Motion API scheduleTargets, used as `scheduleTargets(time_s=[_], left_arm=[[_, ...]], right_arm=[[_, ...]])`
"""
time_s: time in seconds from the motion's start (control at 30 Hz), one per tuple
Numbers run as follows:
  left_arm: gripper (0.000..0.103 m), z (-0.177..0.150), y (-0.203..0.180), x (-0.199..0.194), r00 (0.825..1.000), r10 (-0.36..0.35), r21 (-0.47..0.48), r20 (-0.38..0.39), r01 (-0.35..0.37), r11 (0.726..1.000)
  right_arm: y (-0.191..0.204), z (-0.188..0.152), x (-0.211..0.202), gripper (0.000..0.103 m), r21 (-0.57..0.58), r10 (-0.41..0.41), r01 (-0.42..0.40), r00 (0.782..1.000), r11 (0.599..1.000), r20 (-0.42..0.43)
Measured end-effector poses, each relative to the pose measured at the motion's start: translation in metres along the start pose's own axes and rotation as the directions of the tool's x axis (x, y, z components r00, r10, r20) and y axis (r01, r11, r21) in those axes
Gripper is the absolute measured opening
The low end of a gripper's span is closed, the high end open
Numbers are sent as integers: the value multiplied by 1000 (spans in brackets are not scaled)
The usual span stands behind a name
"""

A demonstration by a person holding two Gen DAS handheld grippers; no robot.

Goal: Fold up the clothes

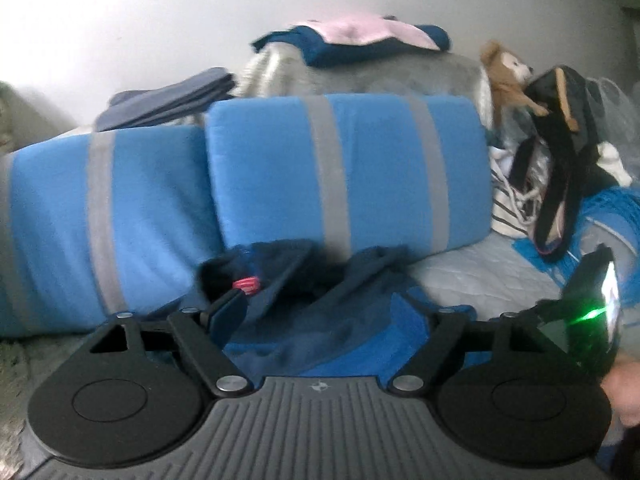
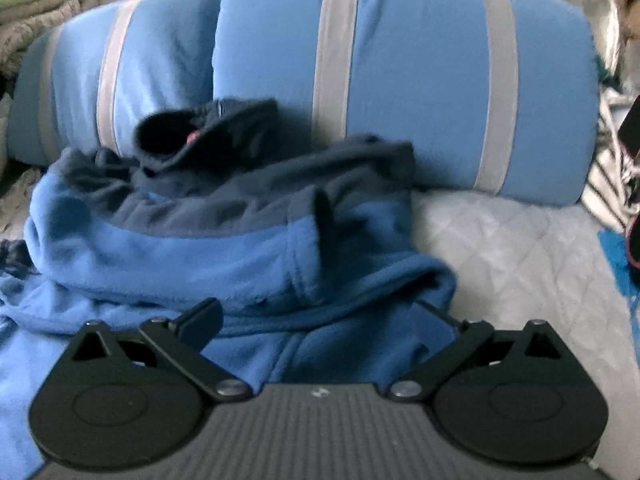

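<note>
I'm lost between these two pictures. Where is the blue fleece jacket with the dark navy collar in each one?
Left wrist view: the fleece jacket lies bottom centre, between the open jaws of the left gripper, mostly its navy part showing.
Right wrist view: the jacket fills the centre and left, crumpled, ahead of the right gripper.
Shared landmark: the blue pillow with grey stripes stands right behind the jacket in both.

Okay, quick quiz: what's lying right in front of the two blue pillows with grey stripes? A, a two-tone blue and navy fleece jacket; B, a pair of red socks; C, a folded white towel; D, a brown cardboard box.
A: the two-tone blue and navy fleece jacket lies crumpled on the pale quilted bed cover, its navy collar against the blue pillows with grey stripes.
</note>
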State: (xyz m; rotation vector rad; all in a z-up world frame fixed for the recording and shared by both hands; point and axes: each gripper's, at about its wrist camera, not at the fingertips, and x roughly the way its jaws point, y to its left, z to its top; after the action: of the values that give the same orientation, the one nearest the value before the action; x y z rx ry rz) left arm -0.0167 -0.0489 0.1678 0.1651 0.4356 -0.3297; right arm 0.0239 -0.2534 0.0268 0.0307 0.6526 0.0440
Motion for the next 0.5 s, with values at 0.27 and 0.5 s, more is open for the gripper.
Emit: scheduleTargets(time_s=[0.27, 0.5], left_arm=[[81, -3, 40, -53, 995, 101, -43, 27, -99, 994], [81, 0, 38, -78, 993, 99, -71, 57, -95, 993]], right_arm=[[-54, 6, -47, 103, 171, -9, -17, 989, 985, 149], [-102, 4, -87, 103, 389, -21, -111, 947, 914, 321]])
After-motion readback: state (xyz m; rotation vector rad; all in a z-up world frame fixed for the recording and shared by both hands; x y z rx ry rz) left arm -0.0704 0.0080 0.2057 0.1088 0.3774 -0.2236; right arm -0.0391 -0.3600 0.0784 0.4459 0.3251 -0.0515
